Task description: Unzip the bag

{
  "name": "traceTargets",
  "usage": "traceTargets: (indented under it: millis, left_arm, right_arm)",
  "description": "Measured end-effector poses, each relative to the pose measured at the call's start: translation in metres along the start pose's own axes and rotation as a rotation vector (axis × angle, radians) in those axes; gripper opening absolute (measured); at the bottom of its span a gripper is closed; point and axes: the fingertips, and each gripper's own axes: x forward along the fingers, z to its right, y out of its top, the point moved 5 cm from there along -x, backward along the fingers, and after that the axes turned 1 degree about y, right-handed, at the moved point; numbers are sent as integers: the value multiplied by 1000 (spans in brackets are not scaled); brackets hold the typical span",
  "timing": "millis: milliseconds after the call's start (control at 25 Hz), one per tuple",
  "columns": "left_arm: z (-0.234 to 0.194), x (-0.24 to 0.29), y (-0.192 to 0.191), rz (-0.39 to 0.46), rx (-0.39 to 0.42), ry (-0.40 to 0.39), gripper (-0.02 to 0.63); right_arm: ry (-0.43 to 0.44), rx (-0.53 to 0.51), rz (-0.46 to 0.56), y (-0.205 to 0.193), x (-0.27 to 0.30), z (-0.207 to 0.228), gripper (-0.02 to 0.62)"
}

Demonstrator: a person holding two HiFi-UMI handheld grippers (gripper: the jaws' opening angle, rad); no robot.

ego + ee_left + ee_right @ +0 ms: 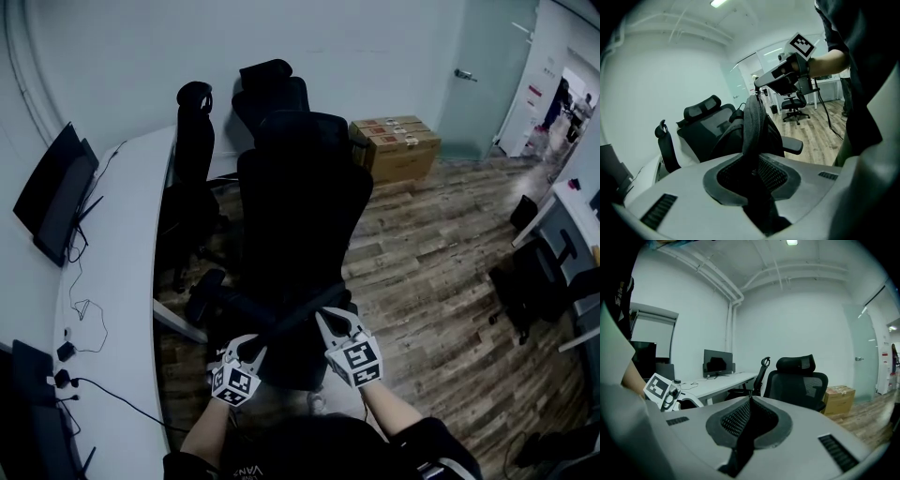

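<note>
Right now my left claw (757, 164) is pinching the black strap (753, 126) of the bag (774, 137), which sits on the chair (300, 187) before me. My right claw (749, 404) is pressed together on a thin dark edge, seemingly that strap's far end. Neither plainly holds the zip pull, so tugging might just drag the bag off the seat. The red labels on the boxes (396, 141) are too small to read.
</note>
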Motion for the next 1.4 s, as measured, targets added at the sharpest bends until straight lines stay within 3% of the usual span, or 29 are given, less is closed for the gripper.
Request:
traceTargets:
  millis: [360, 720, 1160, 1280, 1400]
  left_arm:
    - [7, 6, 6, -56, -34, 26, 104]
    - [13, 11, 14, -106, -50, 43, 103]
    - [13, 10, 14, -123, -106, 69, 104]
    - [16, 8, 10, -127, -168, 37, 151]
    - [15, 1, 9, -103, -225, 25, 243]
  right_arm:
    - [-81, 64, 18, -8, -8, 77, 44]
    - [-183, 180, -16, -43, -6, 148, 46]
    - [-212, 269, -29, -59, 5, 147, 48]
    - [-213, 271, -21, -57, 0, 141, 48]
    - [-248, 279, 15, -53, -11, 135, 49]
